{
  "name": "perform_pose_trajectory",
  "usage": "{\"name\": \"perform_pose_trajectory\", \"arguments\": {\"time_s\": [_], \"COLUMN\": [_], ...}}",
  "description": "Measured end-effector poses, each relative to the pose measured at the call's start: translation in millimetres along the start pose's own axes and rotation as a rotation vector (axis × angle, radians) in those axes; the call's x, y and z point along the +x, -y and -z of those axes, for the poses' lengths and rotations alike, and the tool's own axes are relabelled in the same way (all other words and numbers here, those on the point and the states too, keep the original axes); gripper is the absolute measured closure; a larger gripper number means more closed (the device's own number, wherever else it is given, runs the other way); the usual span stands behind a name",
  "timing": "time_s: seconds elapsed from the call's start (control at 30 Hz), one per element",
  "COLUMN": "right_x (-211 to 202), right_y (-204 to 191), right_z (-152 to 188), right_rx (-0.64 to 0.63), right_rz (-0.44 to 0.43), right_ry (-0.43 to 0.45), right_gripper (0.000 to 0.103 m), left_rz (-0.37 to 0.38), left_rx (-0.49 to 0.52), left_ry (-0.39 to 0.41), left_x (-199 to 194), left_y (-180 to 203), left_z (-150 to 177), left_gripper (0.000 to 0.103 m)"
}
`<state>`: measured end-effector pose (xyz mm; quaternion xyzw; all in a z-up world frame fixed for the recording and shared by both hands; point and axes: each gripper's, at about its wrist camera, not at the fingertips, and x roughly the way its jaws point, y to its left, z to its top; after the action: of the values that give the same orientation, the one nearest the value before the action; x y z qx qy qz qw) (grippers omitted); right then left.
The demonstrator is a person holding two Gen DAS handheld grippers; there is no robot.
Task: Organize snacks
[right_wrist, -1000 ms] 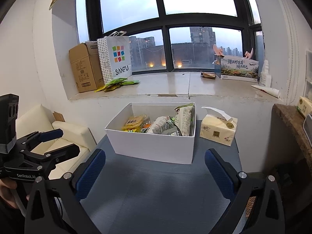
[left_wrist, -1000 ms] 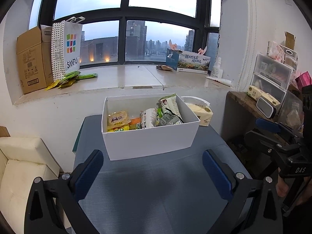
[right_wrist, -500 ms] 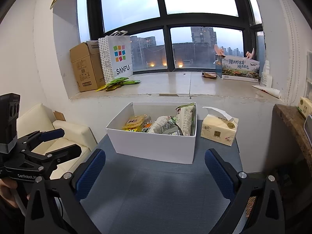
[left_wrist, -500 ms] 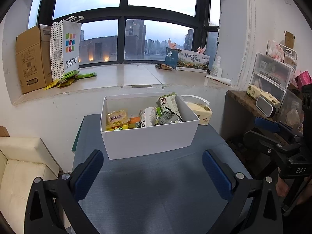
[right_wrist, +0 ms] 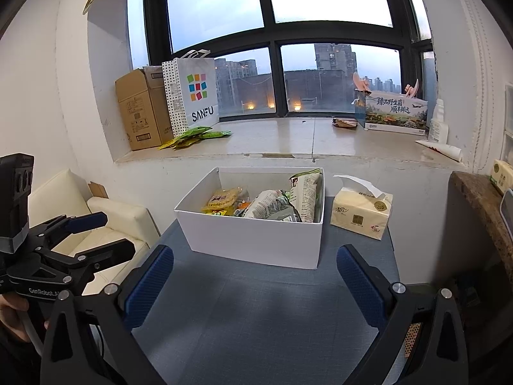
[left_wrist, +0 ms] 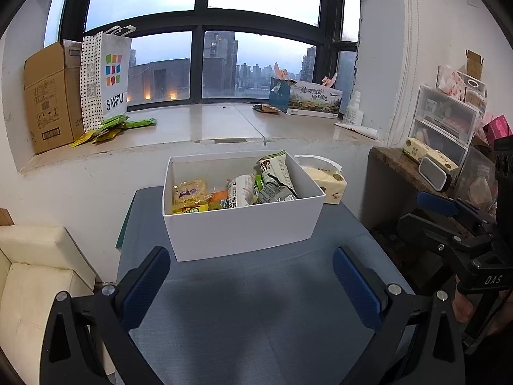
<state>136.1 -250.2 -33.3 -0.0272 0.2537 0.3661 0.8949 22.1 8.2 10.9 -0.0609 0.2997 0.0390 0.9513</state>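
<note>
A white open box (left_wrist: 243,231) (right_wrist: 256,243) stands on the blue-grey table (left_wrist: 256,304). It holds several snack packets: a yellow one (left_wrist: 189,194) on the left and grey-green bags (left_wrist: 275,176) standing on the right. In the right wrist view the yellow packet (right_wrist: 221,200) and the bags (right_wrist: 304,194) show too. My left gripper (left_wrist: 251,285) is open and empty, short of the box. My right gripper (right_wrist: 255,282) is open and empty, also short of the box. Each gripper shows from the side in the other's view, the right (left_wrist: 449,221) and the left (right_wrist: 89,234).
A yellow tissue pack (right_wrist: 360,215) lies right of the box. The windowsill holds a cardboard carton (left_wrist: 51,96), a SANFU paper bag (left_wrist: 109,80), green packets (left_wrist: 112,126) and a printed box (left_wrist: 307,101). A cream sofa (left_wrist: 29,276) stands left; shelves with drawers (left_wrist: 442,125) stand right.
Both views have drifted slightly; the box sits a touch lower in the right view. Both grippers stay open and empty.
</note>
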Motion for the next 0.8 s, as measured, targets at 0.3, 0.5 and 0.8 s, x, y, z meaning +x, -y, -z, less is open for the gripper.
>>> {"name": "perform_pose_trajectory", "arguments": {"time_s": [0.3, 0.5, 0.8], "right_x": [-0.2, -1.1, -0.6], "right_y": [0.1, -0.1, -0.5], "right_z": [-0.1, -0.2, -0.2], "right_rx": [-0.005, -0.006, -0.012], "right_rz": [-0.001, -0.001, -0.004], "right_ry": [-0.003, -0.002, -0.004], "right_gripper": [0.0, 0.0, 0.0], "left_rz": [-0.002, -0.001, 0.004], "left_rx": [-0.001, 0.0, 0.0], "left_ry": [-0.002, -0.002, -0.004], "left_x": [0.3, 0.0, 0.1], "left_y": [0.4, 0.4, -0.8], "left_z": [0.8, 0.6, -0.8], "left_gripper": [0.0, 0.0, 0.0]}}
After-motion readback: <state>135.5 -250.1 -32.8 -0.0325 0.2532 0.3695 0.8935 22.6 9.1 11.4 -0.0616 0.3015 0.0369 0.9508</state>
